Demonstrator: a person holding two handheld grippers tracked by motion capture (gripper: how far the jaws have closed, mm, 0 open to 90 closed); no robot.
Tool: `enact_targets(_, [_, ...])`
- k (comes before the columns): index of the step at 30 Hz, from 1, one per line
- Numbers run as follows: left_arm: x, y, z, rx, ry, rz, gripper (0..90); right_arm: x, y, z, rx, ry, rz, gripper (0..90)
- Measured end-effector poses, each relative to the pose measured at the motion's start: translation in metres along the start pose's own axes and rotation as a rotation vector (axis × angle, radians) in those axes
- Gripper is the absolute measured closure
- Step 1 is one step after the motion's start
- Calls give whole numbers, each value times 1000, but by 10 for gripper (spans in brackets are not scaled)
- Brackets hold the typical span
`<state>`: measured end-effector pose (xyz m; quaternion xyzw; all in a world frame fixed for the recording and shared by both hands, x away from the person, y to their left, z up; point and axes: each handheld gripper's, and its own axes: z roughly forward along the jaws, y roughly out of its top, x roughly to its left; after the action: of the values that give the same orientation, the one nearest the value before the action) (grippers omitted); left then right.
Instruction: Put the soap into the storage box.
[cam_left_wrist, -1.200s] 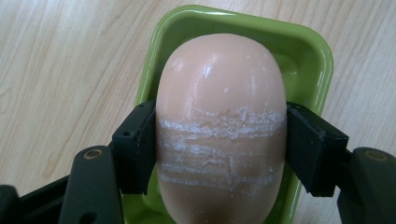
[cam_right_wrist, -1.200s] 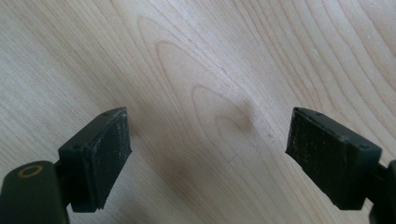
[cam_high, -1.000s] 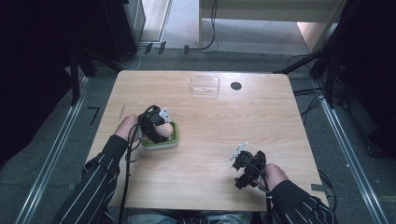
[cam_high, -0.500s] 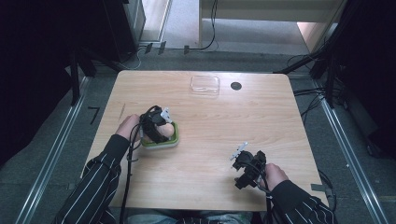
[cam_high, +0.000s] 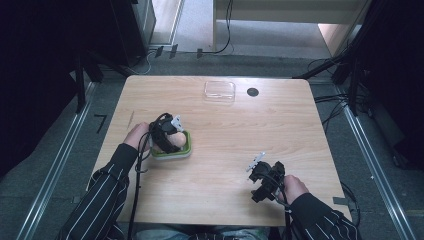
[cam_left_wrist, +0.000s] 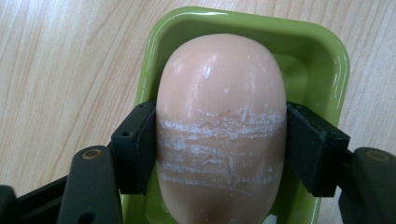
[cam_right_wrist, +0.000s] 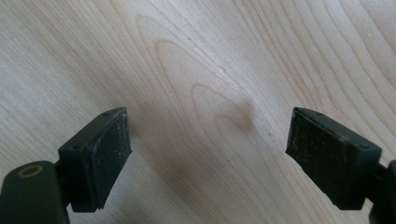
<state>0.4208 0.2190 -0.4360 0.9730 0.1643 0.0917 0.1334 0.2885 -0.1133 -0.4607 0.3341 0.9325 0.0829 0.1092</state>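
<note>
A pale pink bar of soap (cam_left_wrist: 220, 126), scored with white scratch lines, sits over a green soap dish (cam_left_wrist: 322, 60). My left gripper (cam_left_wrist: 219, 144) is shut on the soap, one black pad pressed on each of its long sides. From above, the left gripper (cam_high: 167, 134) stands over the green dish (cam_high: 186, 150) at the table's left, with the soap (cam_high: 173, 140) partly hidden under it. My right gripper (cam_right_wrist: 208, 156) is open above bare wood with nothing between its pads. It rests near the front right of the table (cam_high: 264, 179).
A clear plastic lid or tray (cam_high: 219, 91) lies at the table's far edge, next to a round black hole (cam_high: 253, 92). Cables trail from both grippers toward the person's striped sleeves. Dark stands and floor cables surround the wooden table (cam_high: 235, 130).
</note>
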Motion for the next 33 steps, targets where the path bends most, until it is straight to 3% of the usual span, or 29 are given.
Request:
enact_targets(7, [0, 1, -3, -13, -4, -8, 289, 0, -1, 0, -5, -1, -1, 143])
enact_targets(15, [1, 3, -7, -26, 20, -11, 233, -1, -4, -1, -5, -5, 5, 143])
enact_targets(21, [1, 4, -8, -23, 20, -42, 163, -1, -5, -1, -8, -7, 8, 143])
enact_targets(22, [0, 4, -9, -12, 39, -53, 143, -1, -5, -2, -5, -6, 9, 143])
enact_targets(29, [0, 2, -17, -23, 68, -91, 108, 0, -4, -1, -6, -5, 8, 143])
enact_targets(33, [-2, 2, -22, -19, 77, -133, 85, 0, -4, -1, -6, -4, 4, 143])
